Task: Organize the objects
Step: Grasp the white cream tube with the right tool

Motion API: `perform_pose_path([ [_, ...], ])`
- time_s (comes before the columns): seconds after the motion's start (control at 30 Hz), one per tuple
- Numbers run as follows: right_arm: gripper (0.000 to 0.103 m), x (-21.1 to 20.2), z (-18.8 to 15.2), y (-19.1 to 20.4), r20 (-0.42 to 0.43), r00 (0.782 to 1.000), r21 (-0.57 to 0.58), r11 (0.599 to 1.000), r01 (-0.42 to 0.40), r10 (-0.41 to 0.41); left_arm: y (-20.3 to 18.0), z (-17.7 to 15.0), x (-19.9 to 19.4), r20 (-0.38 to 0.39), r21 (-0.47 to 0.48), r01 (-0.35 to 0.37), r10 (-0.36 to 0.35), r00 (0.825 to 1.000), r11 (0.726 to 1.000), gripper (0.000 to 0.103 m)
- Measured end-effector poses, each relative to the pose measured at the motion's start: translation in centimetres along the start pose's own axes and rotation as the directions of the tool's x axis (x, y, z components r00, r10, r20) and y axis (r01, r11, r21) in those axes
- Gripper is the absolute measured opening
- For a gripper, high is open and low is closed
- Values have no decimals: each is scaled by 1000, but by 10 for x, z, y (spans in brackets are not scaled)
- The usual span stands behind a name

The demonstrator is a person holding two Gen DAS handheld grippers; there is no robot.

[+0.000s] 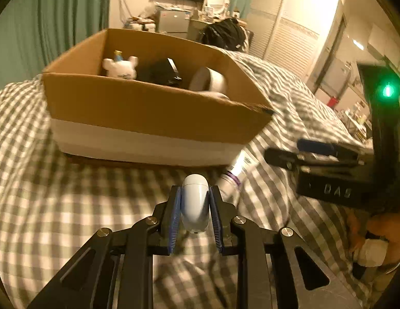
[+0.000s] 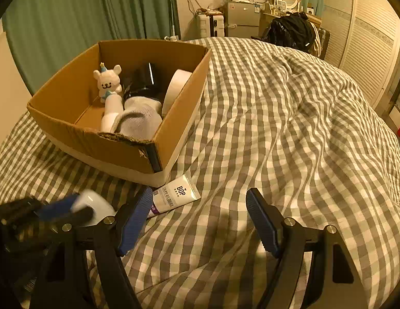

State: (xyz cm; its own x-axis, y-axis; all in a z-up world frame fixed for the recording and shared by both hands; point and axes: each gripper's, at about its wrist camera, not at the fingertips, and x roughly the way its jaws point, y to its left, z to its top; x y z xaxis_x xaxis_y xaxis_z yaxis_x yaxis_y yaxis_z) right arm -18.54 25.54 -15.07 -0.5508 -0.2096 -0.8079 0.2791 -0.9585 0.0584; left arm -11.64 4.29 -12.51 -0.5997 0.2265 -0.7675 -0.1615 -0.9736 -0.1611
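White, smooth plastic, a small rounded case (image 1: 194,203) sits pinched between the left gripper (image 1: 194,207) pads above the checked bedspread (image 2: 277,128), short of the cardboard box (image 1: 148,108). It looks light, rigid and slippery, best held across its flat sides. The right gripper (image 2: 200,219) hangs spread and empty beside a BOP tube (image 2: 175,195).

Both grippers: black angular linkage arms, silver round screws, ribbed blue pads on fingers (image 2: 261,221). Right gripper (image 1: 282,152) body: green LED, embossed "DAS".

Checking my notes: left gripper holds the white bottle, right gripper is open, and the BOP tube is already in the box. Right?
Not quite: the tube lies on the bed beside the box, as the right wrist view shows. The left gripper does hold the white bottle, and the right gripper is open.
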Motion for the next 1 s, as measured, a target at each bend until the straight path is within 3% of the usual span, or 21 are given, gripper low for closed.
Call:
perform_pose_path([
  [0.1, 74, 3, -1, 5, -17, 1000, -6, 1000, -1, 1, 12, 2, -4, 10, -41, -20, 21, 1000, 999, 23],
  [0.37, 74, 28, -10, 36, -120, 992, 29, 999, -43, 46, 34, 9, -10, 56, -37, -110, 112, 992, 993, 23],
  [0.53, 75, 41, -13, 48, -133, 991, 50, 999, -7, 14, 43, 8, -11, 54, -42, -119, 121, 991, 992, 23],
  [0.9, 75, 77, -14, 59, -157, 987, 67, 998, -12, 22, 46, 8, -8, 47, -52, -122, 125, 991, 991, 23],
  [1.0, 51, 73, -17, 58, -144, 990, 57, 998, 5, 3, 48, 8, -8, 47, -56, -122, 125, 991, 991, 23],
])
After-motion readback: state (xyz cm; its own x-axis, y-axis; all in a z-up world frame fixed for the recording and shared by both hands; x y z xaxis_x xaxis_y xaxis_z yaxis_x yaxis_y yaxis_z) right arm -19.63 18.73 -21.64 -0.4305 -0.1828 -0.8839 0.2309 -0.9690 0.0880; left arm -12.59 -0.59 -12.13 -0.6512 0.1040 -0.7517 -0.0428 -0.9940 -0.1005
